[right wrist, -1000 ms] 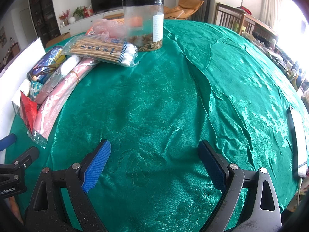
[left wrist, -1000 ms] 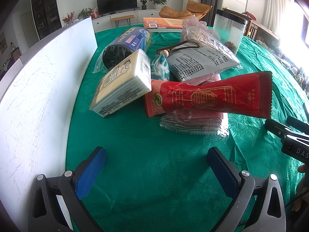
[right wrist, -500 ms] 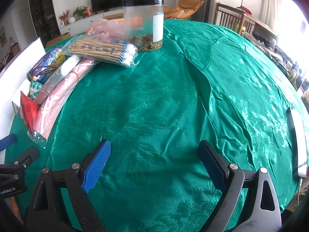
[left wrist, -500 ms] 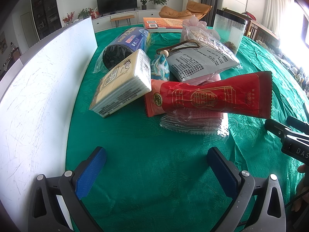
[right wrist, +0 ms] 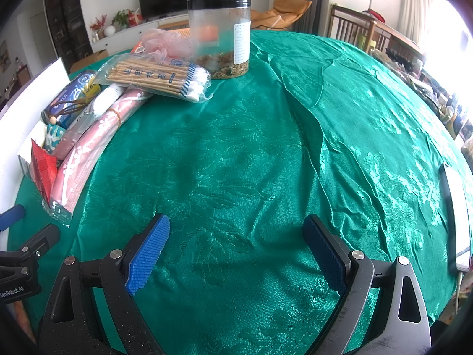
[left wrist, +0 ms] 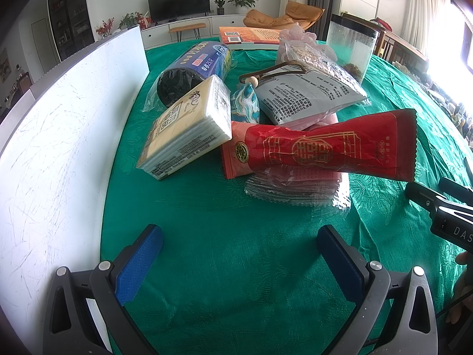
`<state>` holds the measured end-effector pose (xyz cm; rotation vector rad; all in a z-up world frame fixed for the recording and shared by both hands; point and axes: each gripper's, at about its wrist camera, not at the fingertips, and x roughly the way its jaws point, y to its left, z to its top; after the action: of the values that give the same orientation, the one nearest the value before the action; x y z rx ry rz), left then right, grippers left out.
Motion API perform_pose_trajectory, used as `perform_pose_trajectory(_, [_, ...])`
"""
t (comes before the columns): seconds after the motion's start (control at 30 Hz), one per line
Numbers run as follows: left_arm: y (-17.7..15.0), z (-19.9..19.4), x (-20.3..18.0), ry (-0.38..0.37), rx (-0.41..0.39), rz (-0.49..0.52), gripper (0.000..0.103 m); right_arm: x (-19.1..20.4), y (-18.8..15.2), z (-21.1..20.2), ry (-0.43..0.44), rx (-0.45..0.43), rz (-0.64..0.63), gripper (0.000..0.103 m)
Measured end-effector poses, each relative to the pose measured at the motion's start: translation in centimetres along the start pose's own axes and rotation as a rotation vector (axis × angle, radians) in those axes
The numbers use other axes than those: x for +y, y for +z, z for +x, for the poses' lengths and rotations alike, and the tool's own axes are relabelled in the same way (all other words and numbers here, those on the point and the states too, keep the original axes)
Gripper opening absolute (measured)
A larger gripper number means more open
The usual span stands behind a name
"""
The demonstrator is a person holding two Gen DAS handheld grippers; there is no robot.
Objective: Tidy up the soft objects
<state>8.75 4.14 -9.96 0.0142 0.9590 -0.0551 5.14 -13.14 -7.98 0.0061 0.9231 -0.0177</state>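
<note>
A pile of soft packs lies on the green tablecloth (left wrist: pixel 236 266). In the left wrist view: a cream tissue pack (left wrist: pixel 189 127), a red pouch (left wrist: pixel 325 148) lying across pink packs, a grey printed bag (left wrist: pixel 307 94), a blue roll pack (left wrist: pixel 198 65) and a small teal pouch (left wrist: pixel 246 103). My left gripper (left wrist: pixel 239 245) is open and empty, short of the pile. My right gripper (right wrist: pixel 236 236) is open and empty over bare cloth; the pile sits at its left, with a cotton-swab bag (right wrist: pixel 159 77) and pink packs (right wrist: pixel 88 145).
A white board (left wrist: pixel 59 148) stands along the left side. A clear jar with a black lid (right wrist: pixel 221 35) stands behind the pile. An orange book (left wrist: pixel 251 35) lies at the back. A white flat device (right wrist: pixel 456 216) lies at the table's right edge.
</note>
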Motion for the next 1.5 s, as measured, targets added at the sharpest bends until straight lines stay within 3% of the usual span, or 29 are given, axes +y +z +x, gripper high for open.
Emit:
perform_pose_trajectory(0.63, [-0.1,-0.1,0.1,-0.008,0.005,0.006,0.103,0.0,0.0,0.0,-0.001,0.000,0.000,0.094])
perform_pose_trajectory(0.83, [-0.8,-2.7,0.6,-0.128,-0.032,-0.045,0.103,0.0,0.0,0.0,-0.001,0.000,0.000,0.094])
perform_pose_trajectory(1.03, [3.8,-6.1,1.4,-0.186,-0.155,-0.128,0.103,0.0,0.0,0.0,-0.001,0.000,0.000,0.094])
perform_pose_trajectory(1.1, [6.0,-6.0,1.4,-0.158,-0.163,-0.142,0.103,0.0,0.0,0.0,-0.001,0.000,0.000,0.094])
perform_pose_trajectory(1.2, [8.7,-4.6,1.0,-0.092,-0.152,-0.129,0.103,0.0,0.0,0.0,-0.001,0.000,-0.001,0.094])
perform_pose_trajectory(1.3, [9.2,-3.6,0.3,-0.149,-0.083,-0.108,0.103,0.0,0.0,0.0,-0.001,0.000,-0.001,0.094])
perform_pose_trajectory(1.37, [8.5,-3.6,-0.7,-0.182,-0.080,-0.081,0.103,0.0,0.0,0.0,-0.001,0.000,-0.001,0.094])
perform_pose_trajectory(1.5, [8.2,-1.5,-2.5,-0.141,-0.009,-0.019,0.103,-0.1,0.0,0.1,-0.001,0.000,-0.001,0.094])
